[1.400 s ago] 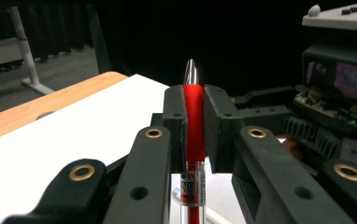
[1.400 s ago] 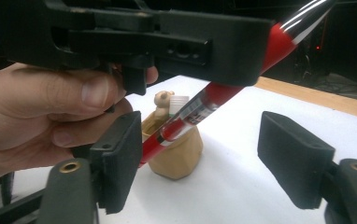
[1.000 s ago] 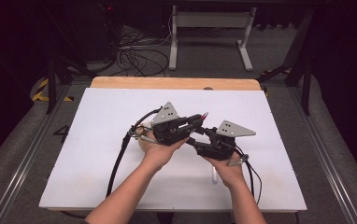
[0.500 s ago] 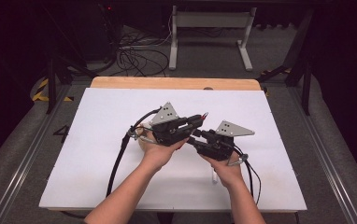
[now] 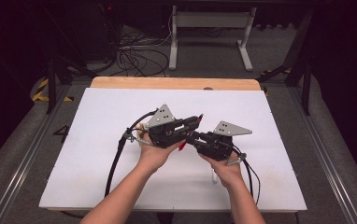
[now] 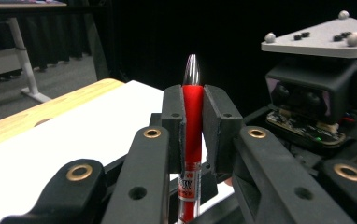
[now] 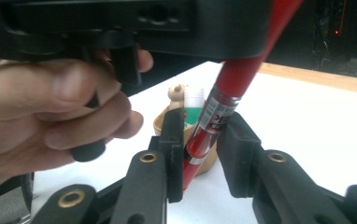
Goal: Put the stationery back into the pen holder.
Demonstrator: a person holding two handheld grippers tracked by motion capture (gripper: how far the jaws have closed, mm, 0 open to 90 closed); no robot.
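Observation:
A red pen [image 6: 193,121] stands upright between the pads of my left gripper [image 6: 193,102], which is shut on its red grip with the silver tip poking out above. In the high view the left gripper [image 5: 196,121] points right over the middle of the table, and the pen [image 5: 181,145] slants down out of it. My right gripper [image 5: 190,138] faces it from the right. Its jaws have just been closing around the pen's clear lower barrel [image 7: 204,135]. The left pad touches the barrel; a thin gap remains at the right pad.
A white board [image 5: 97,140] covers the table, with a wooden strip [image 5: 167,83] along its far edge. A small tan holder [image 7: 169,119] with a bear figure and a white-and-green tube stands on the board just behind the right jaws. Black cables [image 5: 118,154] trail towards the front.

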